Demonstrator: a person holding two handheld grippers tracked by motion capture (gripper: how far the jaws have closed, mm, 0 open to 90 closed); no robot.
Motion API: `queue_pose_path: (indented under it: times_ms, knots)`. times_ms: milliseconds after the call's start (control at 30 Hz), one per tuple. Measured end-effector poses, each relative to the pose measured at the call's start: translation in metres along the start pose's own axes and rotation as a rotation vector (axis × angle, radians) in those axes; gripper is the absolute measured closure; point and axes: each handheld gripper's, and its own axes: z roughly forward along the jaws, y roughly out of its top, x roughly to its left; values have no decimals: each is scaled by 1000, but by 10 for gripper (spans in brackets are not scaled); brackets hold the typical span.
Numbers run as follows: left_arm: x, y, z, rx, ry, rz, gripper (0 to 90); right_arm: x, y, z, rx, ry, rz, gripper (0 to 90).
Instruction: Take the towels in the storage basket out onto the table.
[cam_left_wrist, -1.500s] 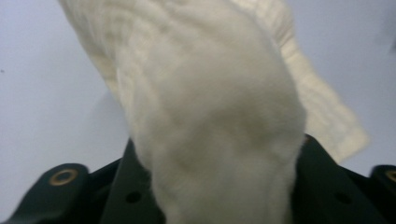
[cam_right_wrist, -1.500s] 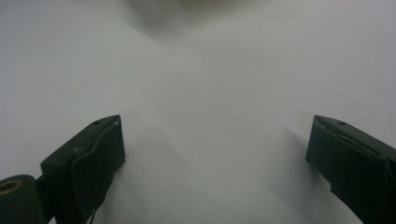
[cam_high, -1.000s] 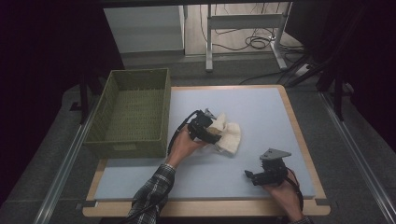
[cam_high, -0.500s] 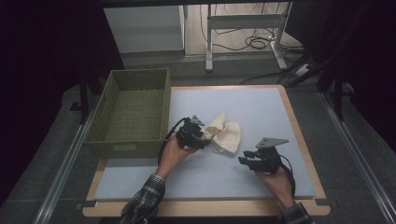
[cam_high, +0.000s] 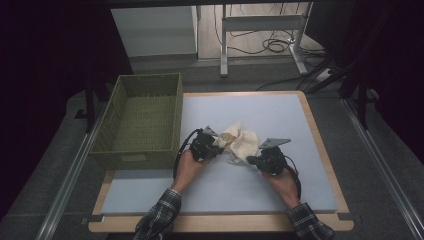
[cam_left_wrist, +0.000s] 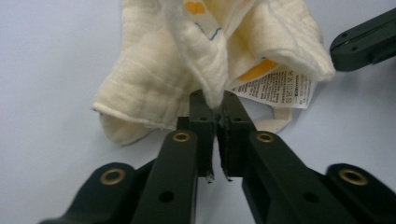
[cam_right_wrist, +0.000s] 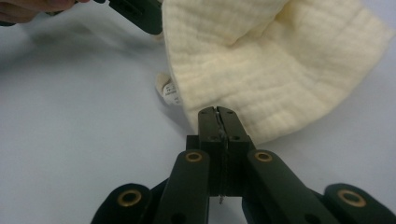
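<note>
Counter (cam_high: 260, 190): pale blue-grey mat on a wooden-edged top; bears everything below.
Basket (cam_high: 120, 112): olive woven bin at the left edge of the counter, open-topped, nothing seen inside it.
Cloth (cam_high: 241, 141): cream muslin piece, crumpled in a loose heap near the middle of the counter, between the two tools; orange and blue print shows on an inner fold.
Cloth, handling: judged very light, soft and limp, with no stiffness; it will sag and unfold when lifted, and a thin pinch may slip. Best taken at a bound hem or corner, where the layers are thickest.
Left tool (cam_left_wrist: 215, 108): jaws closed on an upright fold of the cloth's hemmed edge, seen clearly in the left gripper view; sits just left of the heap.
Right tool (cam_right_wrist: 218, 112): jaws shut together, tips at the near rim of the cloth; whether any fabric is actually pinched between them cannot be told.
Care label (cam_left_wrist: 276, 88): white tag sewn at the cloth's underside, lying flat on the counter; several lines of small print, too fine to read.
Brand marks: none legible.
</note>
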Motion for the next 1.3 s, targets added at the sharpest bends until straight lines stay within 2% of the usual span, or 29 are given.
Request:
queue_pose_path:
  times_ms: [133,200,267,367,533,600,633,700,800,867,933,1067,1133,1200,1300]
  knots:
    - [1,2,-8,-33,-9,-16,874,-4,5,-15,-22,-2,-6,898]
    - [0,4,-11,-33,-7,-17,874,-6,7,-22,-34,4,0,897]
    - [1,4,-12,-33,1,-20,873,-9,8,-24,-33,29,14,839]
    - [4,3,-12,-29,5,-32,872,-7,5,-18,-24,55,19,697]
    - [10,-2,-7,-20,6,-54,867,0,6,2,0,45,-15,611]
    - [11,-3,-5,-16,8,-57,866,2,6,13,42,0,-53,644]
    - [12,-4,-4,-18,8,-59,866,4,4,18,65,-41,-78,721]
    - [12,-4,-3,-10,7,-62,869,5,2,20,41,-92,-123,843]
    - [12,-4,-3,-18,8,-61,872,3,2,16,48,-84,-110,875]
    - [10,-2,-6,-31,8,-56,873,1,3,9,45,-85,-104,875]
    - [10,2,-11,-38,16,-46,873,-4,8,-3,18,-83,-87,875]
    - [12,14,-23,-67,34,-43,873,-21,26,-34,-23,-100,-60,874]
    - [15,22,-27,-76,39,-58,873,-31,38,-48,-36,-121,-45,874]
    - [19,32,-28,-64,72,-61,871,-42,50,-59,-53,-143,-30,874]
    - [27,41,-25,-65,82,-95,865,-60,67,-68,-58,-195,-21,873]
